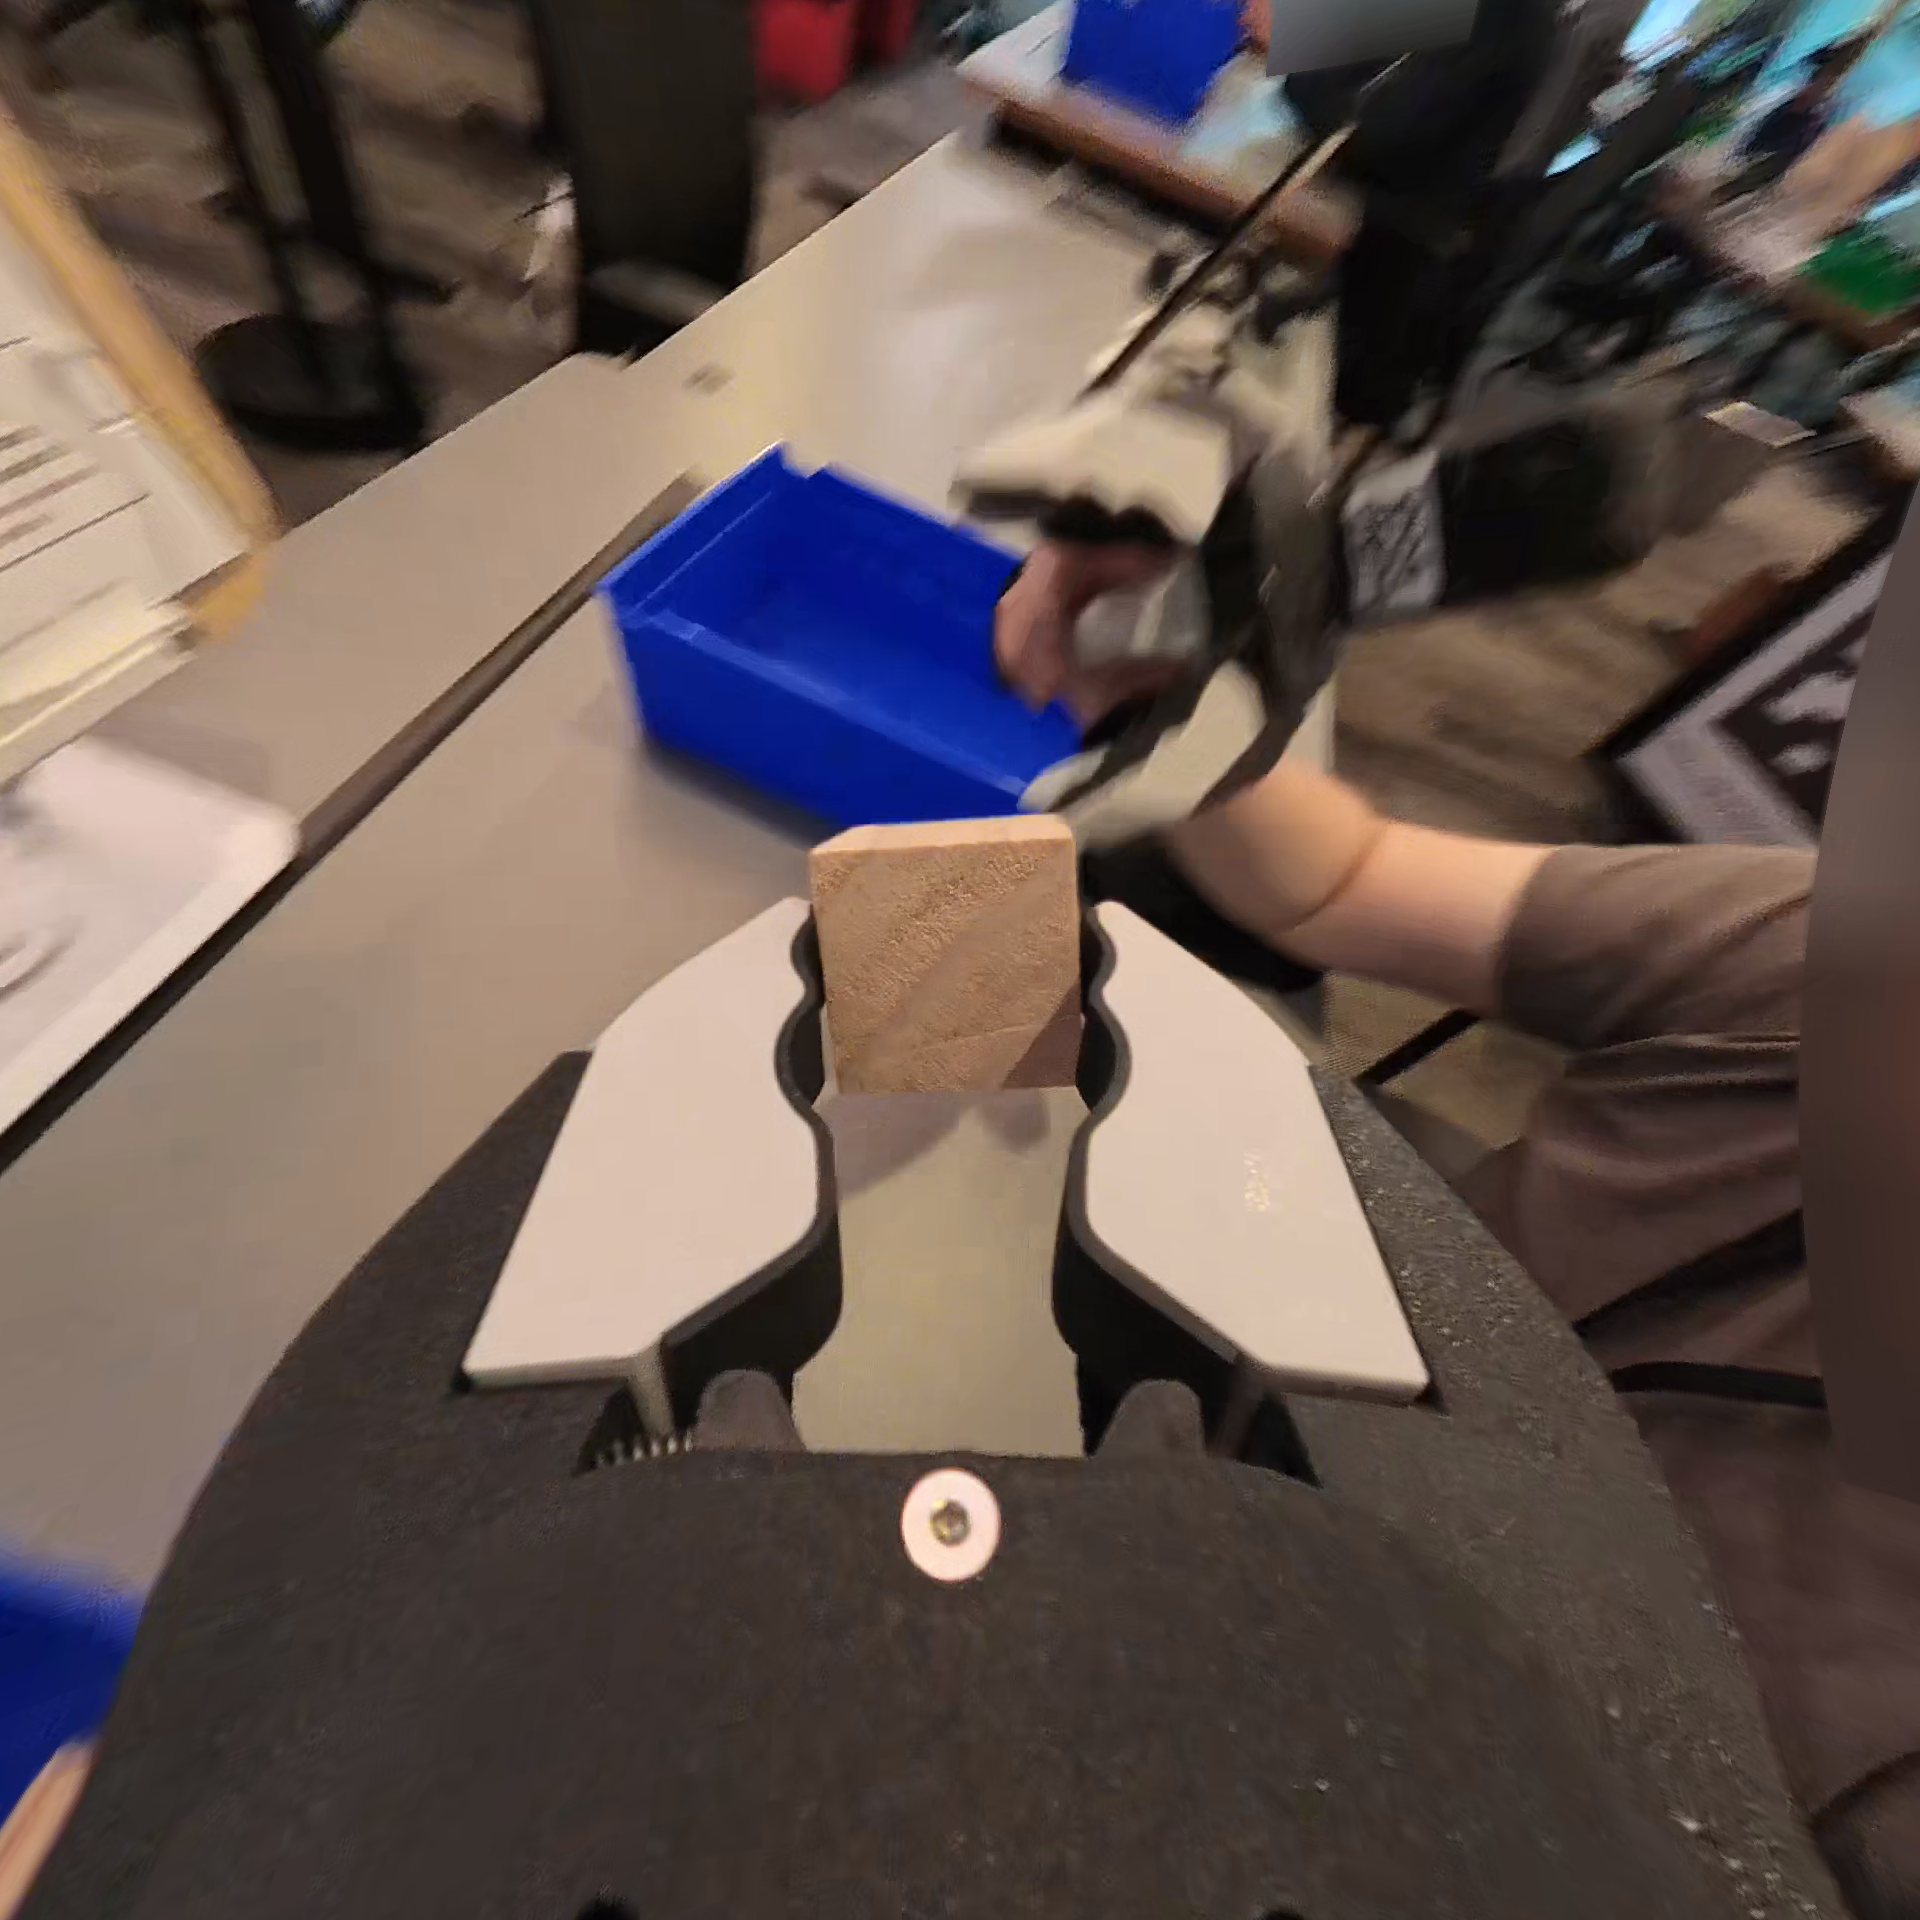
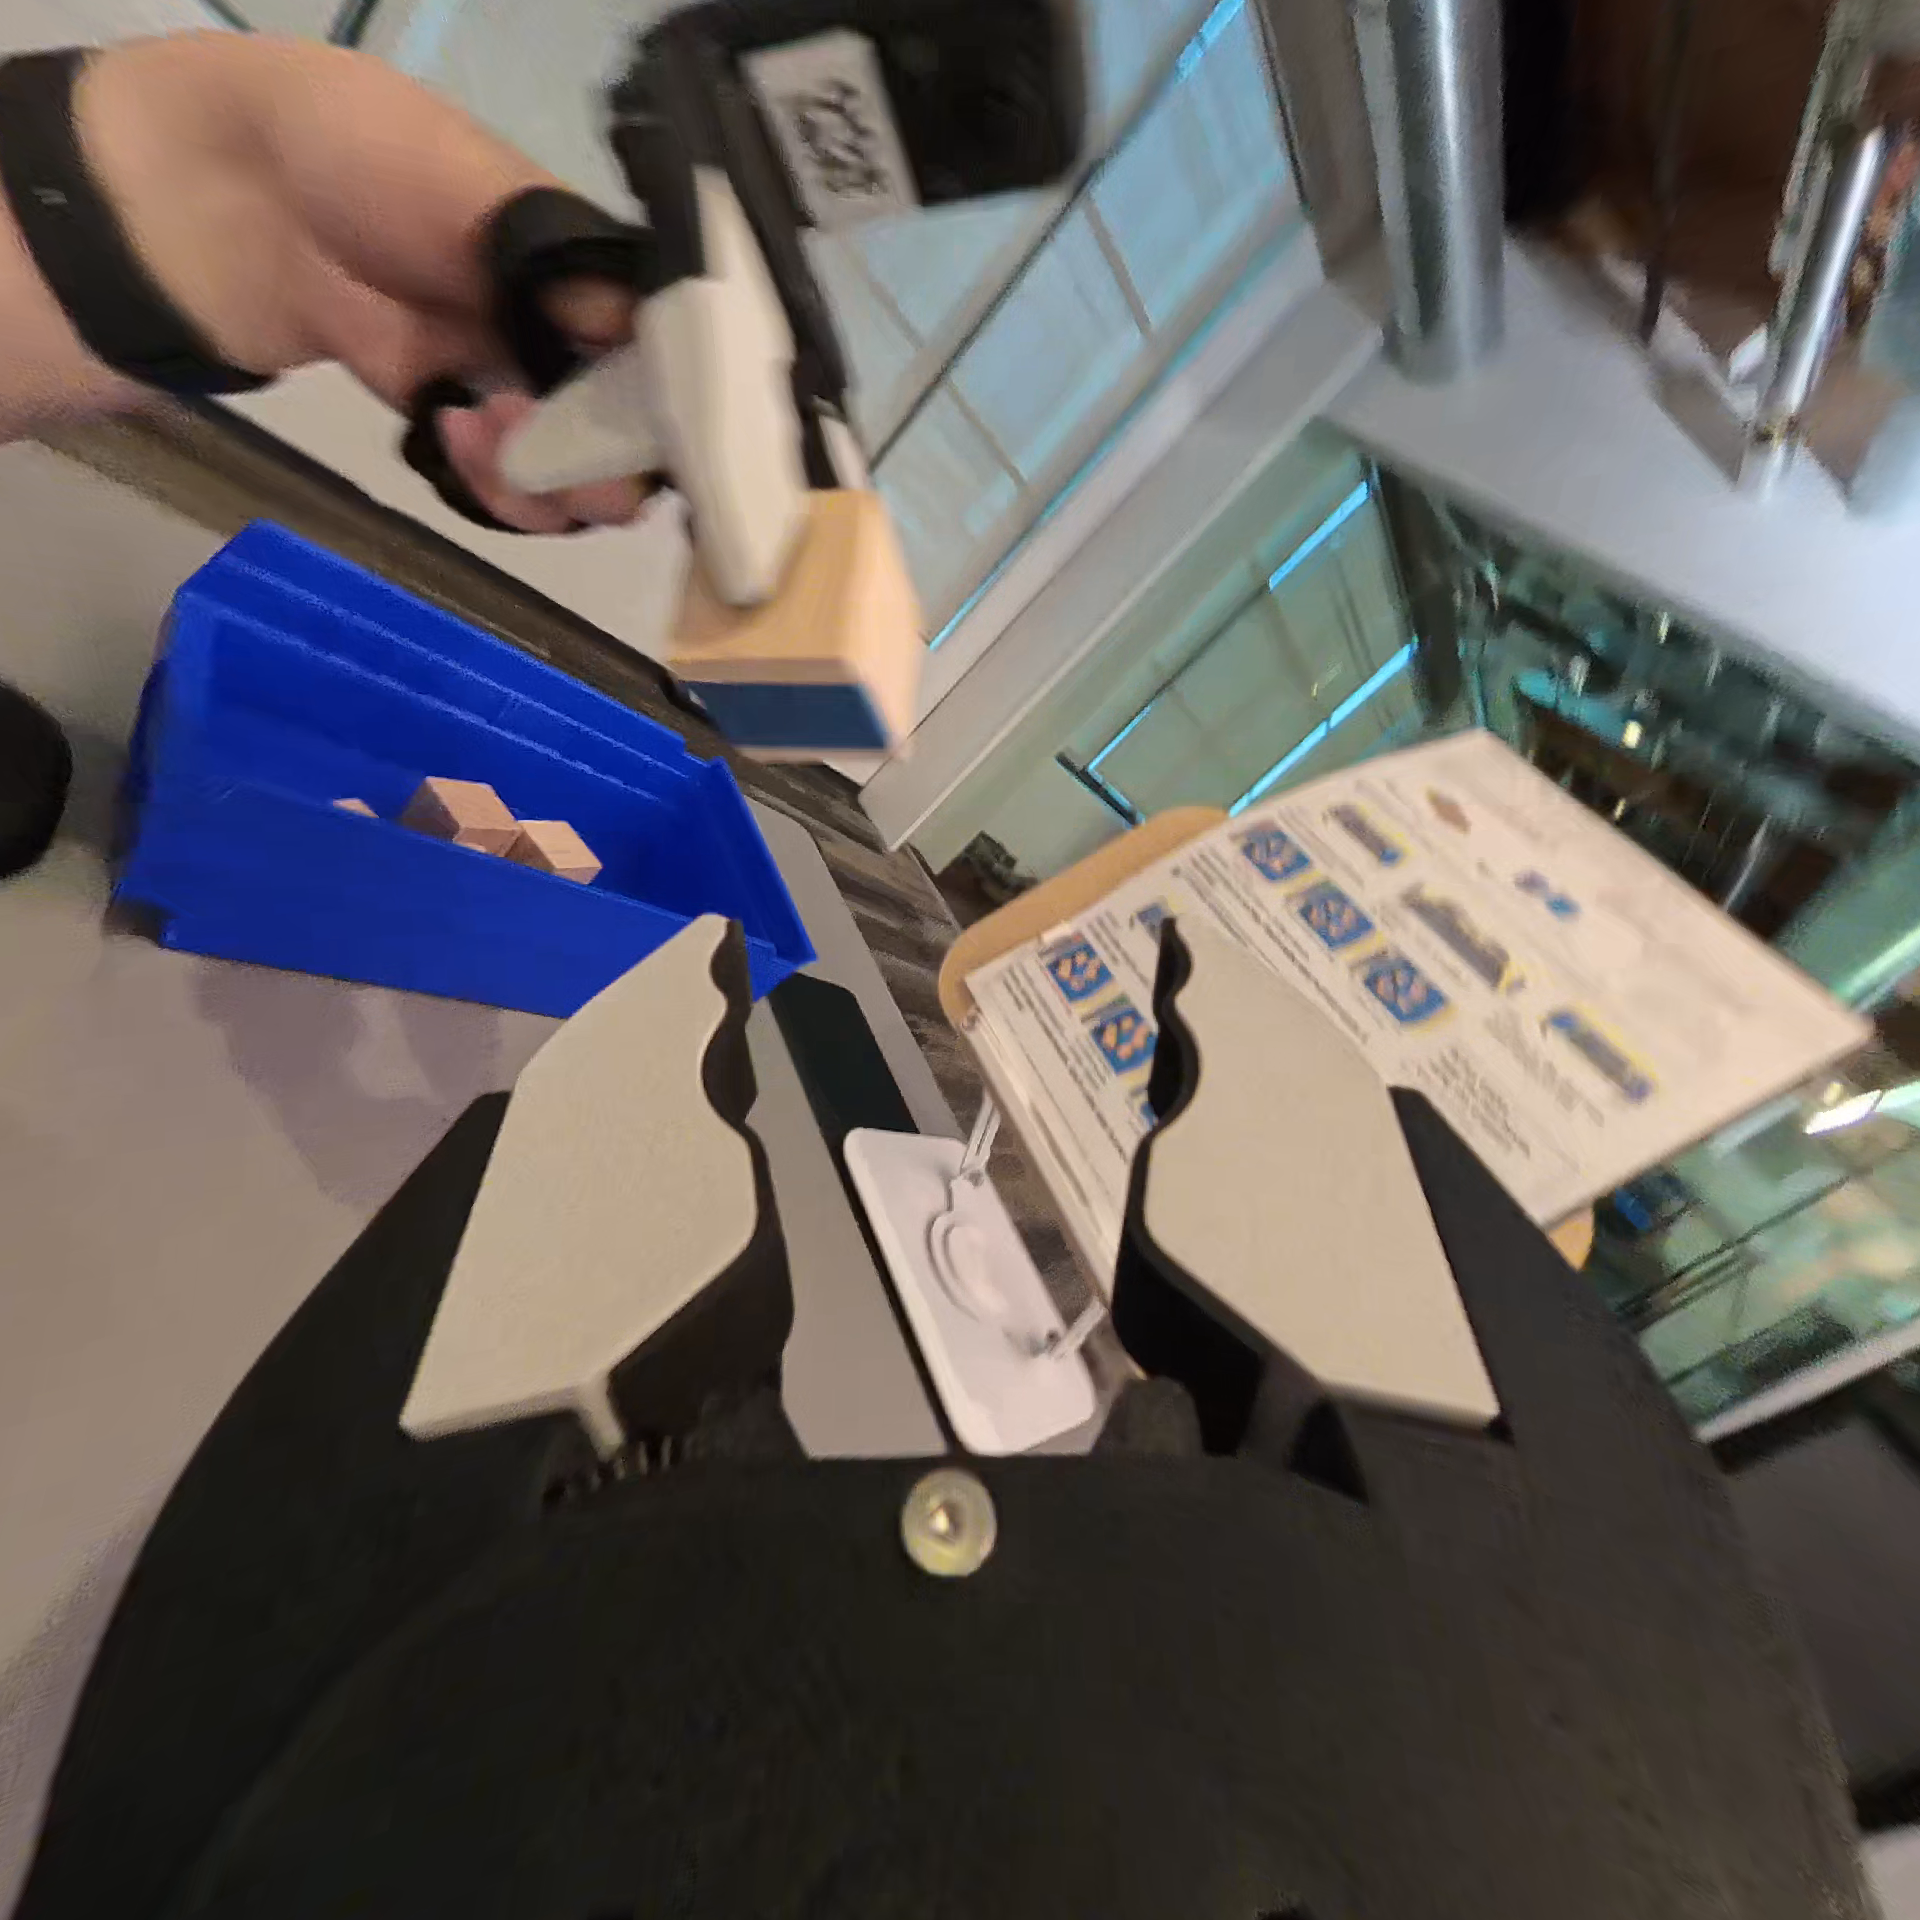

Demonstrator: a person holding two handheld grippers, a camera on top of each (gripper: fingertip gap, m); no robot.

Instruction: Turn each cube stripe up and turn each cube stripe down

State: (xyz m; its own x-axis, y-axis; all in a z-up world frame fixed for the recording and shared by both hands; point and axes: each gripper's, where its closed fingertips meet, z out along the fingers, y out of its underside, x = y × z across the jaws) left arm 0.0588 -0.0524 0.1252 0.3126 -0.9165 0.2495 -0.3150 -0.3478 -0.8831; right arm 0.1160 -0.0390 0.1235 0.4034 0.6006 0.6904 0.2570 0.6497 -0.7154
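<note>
My left gripper (image 1: 945, 925) is shut on a wooden cube (image 1: 935, 966) and holds it above the grey table (image 1: 416, 1039). The right wrist view shows the same cube (image 2: 821, 613) in the left gripper (image 2: 758, 582), with a blue stripe (image 2: 795, 717) on its lower face. My right gripper (image 2: 945, 956) is open and empty. A blue bin (image 2: 343, 914) to its left holds several wooden cubes (image 2: 499, 831). In the left wrist view the right gripper's body (image 1: 1382, 540), held by a hand, is blurred beside another blue bin (image 1: 831, 665) that looks empty.
A clipboard with a printed instruction sheet (image 2: 1455, 966) stands at the right, on a white base (image 2: 966, 1278). It also shows at the left of the left wrist view (image 1: 83, 540). A blue bin corner (image 1: 52, 1662) sits at lower left. A person's sleeve and forearm (image 1: 1558, 956) reach in from the right.
</note>
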